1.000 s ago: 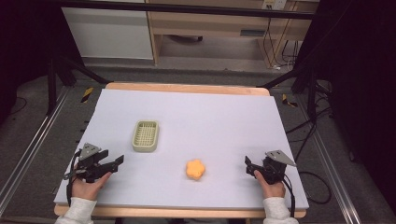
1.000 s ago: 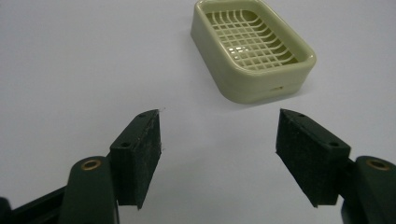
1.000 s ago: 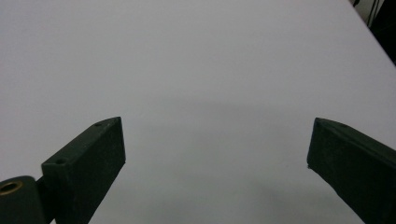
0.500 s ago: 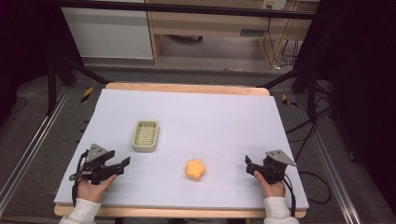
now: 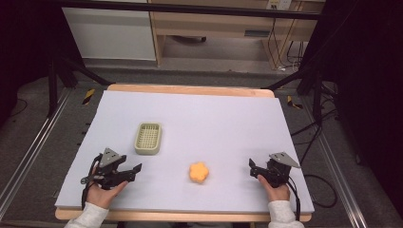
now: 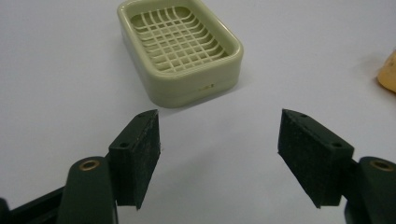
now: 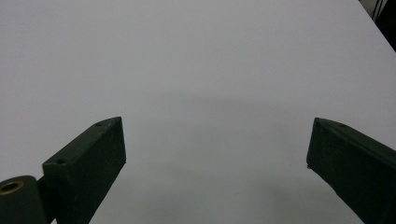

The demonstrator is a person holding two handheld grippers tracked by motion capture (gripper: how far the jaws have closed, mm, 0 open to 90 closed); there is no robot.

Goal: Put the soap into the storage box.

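The dish [image 5: 148, 138], a pale green soap dish with a slotted grid floor, sits flat on the bench [image 5: 228, 118]. It looks like moulded plastic: light, stiff, with smooth glossy walls that could slip between flat pads. The best hold is probably across its short width, one pad on each long wall, or one jaw inside the rim and one outside; the grid floor looks thinner than the walls and is no place to pinch.

The left gripper [image 5: 135, 172] hovers just nearer the person than the dish, jaws spread wide and nothing between them. In the left gripper view the dish [image 6: 182, 49] lies straight ahead of the open jaws, a short way off and not touching them.

The soap [image 5: 199, 172], an orange flower-shaped lump, lies to the right of the dish and a little closer to the person, well apart from it. It looks solid and rounded, likely firm but perhaps waxy, so a grip across its middle would suit. Its edge [image 6: 388, 72] peeks in at the side of the left gripper view.

The right gripper [image 5: 253, 169] rests far to the right of the dish, beyond the soap, jaws likewise released and holding nothing.

Count: one dish, one soap, two grippers, one bench.
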